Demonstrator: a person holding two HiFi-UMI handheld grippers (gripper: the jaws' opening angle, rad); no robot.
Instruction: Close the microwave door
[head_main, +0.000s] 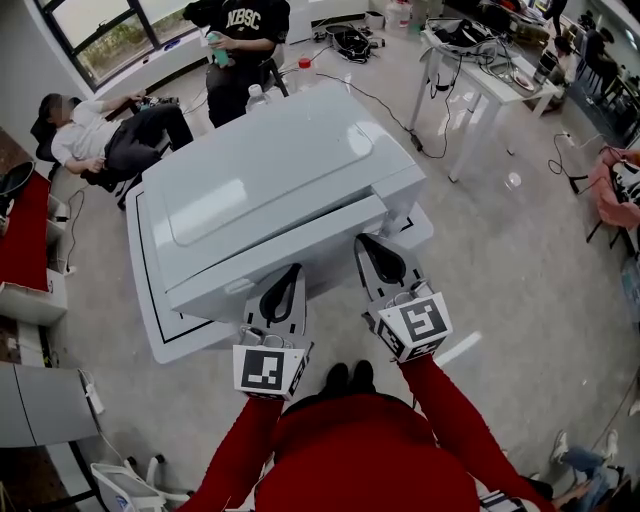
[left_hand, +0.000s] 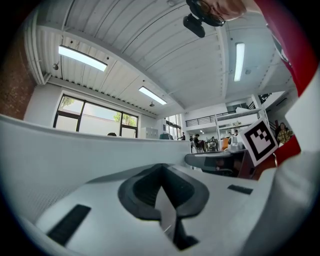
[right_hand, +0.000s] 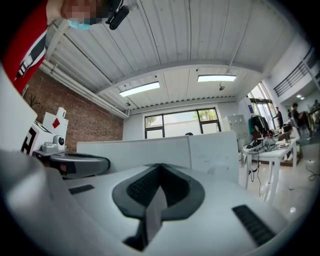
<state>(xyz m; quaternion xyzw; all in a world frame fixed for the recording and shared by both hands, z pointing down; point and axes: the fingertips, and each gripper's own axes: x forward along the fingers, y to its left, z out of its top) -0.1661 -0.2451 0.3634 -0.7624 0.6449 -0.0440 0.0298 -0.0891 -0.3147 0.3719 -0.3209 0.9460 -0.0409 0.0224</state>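
The left gripper (head_main: 290, 278) and right gripper (head_main: 370, 248), both shut and empty, sit at the front door panel (head_main: 300, 245) of the pale grey boxy microwave (head_main: 270, 170) (apparently nearly flush), likely to push it home.

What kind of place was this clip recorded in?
Probably an open lab or workshop hall, not a home: a cable-strewn white desk, a brick wall, ceiling strip lights.

Right gripper (right_hand: 159, 169), jaws together and empty, before the white microwave (right_hand: 212, 150), brick wall (right_hand: 85, 120) at left.
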